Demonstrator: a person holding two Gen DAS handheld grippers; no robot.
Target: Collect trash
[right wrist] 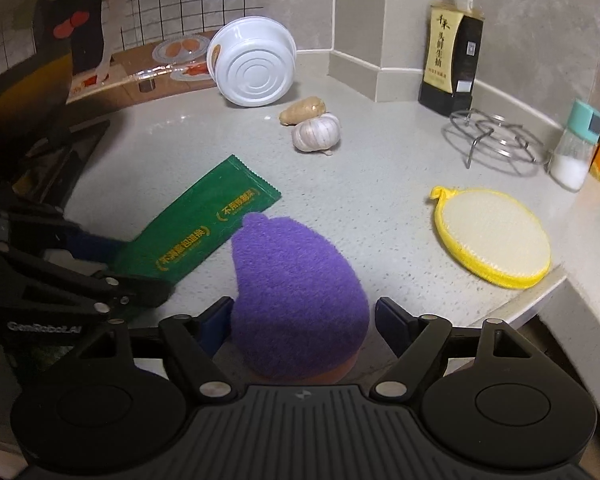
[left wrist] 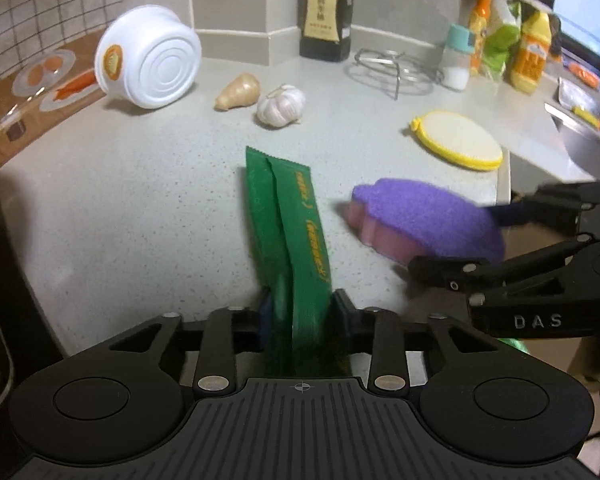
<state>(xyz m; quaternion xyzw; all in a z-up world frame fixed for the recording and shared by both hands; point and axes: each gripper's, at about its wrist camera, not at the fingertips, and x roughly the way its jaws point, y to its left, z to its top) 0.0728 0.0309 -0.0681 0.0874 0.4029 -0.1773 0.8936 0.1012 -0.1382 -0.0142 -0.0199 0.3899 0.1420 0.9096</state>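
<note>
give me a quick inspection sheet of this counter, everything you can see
surface: speckled pale countertop, sink edge at right.
job's things: green wrapper between the left claw's fingers; white tub on its side.
clutter: purple sponge, yellow scrubber, garlic, ginger, soy sauce bottle, wire trivet, salt shaker.
grippers: left claw closed on the wrapper; right claw straddles the sponge, right pad clear of it.
cables: nothing seen.
surroundings: tiled wall, backsplash corner.

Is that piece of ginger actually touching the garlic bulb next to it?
Apart. The left wrist view shows a clear strip of countertop between the ginger and the garlic bulb; the right wrist view only overlaps them.
</note>
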